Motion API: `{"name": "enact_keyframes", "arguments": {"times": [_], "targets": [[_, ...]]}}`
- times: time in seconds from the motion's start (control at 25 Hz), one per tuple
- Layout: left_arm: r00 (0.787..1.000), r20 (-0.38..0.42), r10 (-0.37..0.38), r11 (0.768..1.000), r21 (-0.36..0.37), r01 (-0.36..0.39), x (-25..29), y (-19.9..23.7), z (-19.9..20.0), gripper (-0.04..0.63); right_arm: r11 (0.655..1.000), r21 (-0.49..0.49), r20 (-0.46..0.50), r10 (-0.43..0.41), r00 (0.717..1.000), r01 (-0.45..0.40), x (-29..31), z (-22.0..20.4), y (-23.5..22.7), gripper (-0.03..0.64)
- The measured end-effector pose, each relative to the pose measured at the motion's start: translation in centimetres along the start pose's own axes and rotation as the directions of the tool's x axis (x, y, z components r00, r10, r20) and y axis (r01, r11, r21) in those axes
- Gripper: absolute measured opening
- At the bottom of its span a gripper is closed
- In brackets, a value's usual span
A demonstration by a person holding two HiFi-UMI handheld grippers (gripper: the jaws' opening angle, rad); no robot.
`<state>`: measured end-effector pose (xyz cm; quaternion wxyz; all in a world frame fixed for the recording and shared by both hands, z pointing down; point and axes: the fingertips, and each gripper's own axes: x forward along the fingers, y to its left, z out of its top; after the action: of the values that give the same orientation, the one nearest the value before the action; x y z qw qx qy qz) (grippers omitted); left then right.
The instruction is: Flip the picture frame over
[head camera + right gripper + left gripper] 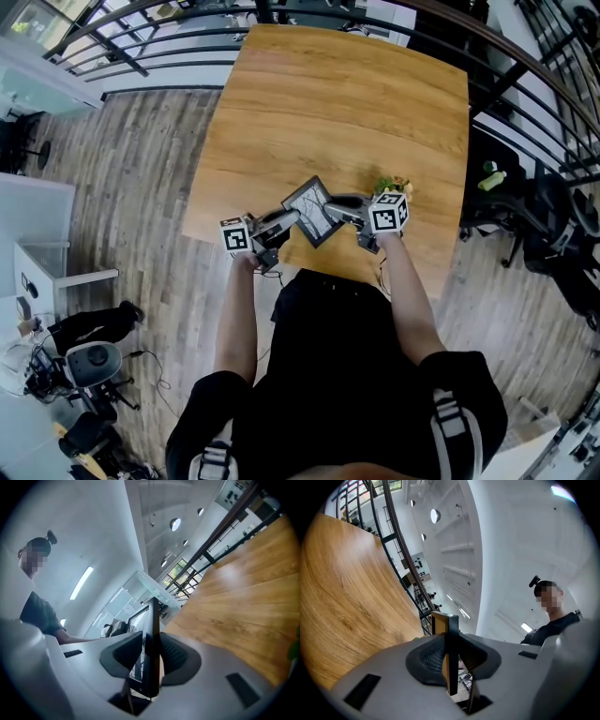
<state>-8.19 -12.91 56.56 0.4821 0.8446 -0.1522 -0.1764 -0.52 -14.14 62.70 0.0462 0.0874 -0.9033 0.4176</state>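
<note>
– Picture frame position?
– Over the wooden surface, near its front edge, tilted.
– Claws?
– Left claw and right claw each clamp an opposite side of the frame.

Head view, centre of frame: the left forearm and right forearm rise from the lower frame and converge. The left gripper and right gripper lie near level, tips facing, each with its jaws clamped on an opposite edge of the picture frame.
</note>
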Motion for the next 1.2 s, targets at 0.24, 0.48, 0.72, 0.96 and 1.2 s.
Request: {"name": "enact_keyframes", "arguments": {"times": [0.24,0.48,0.72,0.96,1.2], "targets": [[0.998,0.006,0.061,0.998,-0.005,-0.061,0.2,1.4,0.4,0.092,0.997,-0.033,0.065,-0.069,0.996,0.071,-0.3,0.3,-0.7,0.118],[0.982,-0.011,0.188,0.982,0.014,-0.188,-0.2,4.0,0.8,0.086,0.983,-0.088,0.066,-0.156,0.986,0.162,0.3,0.4,-1.4,0.114],[0.966,0.002,0.257,0.966,0.003,-0.257,-0.3,5.5,1.9,0.086,0.967,-0.100,0.100,-0.226,0.969,0.235,0.8,0.7,-2.0,0.112],[0.947,-0.006,0.321,0.947,0.024,-0.321,0.1,7.3,2.5,0.089,0.946,-0.074,0.108,-0.307,0.946,0.316,1.1,0.5,-3.2,0.112],[0.915,-0.008,0.404,0.914,0.051,-0.403,-0.1,9.8,2.9,0.094,0.917,-0.030,0.136,-0.391,0.910,0.398,1.9,-0.1,-4.6,0.115]]}}
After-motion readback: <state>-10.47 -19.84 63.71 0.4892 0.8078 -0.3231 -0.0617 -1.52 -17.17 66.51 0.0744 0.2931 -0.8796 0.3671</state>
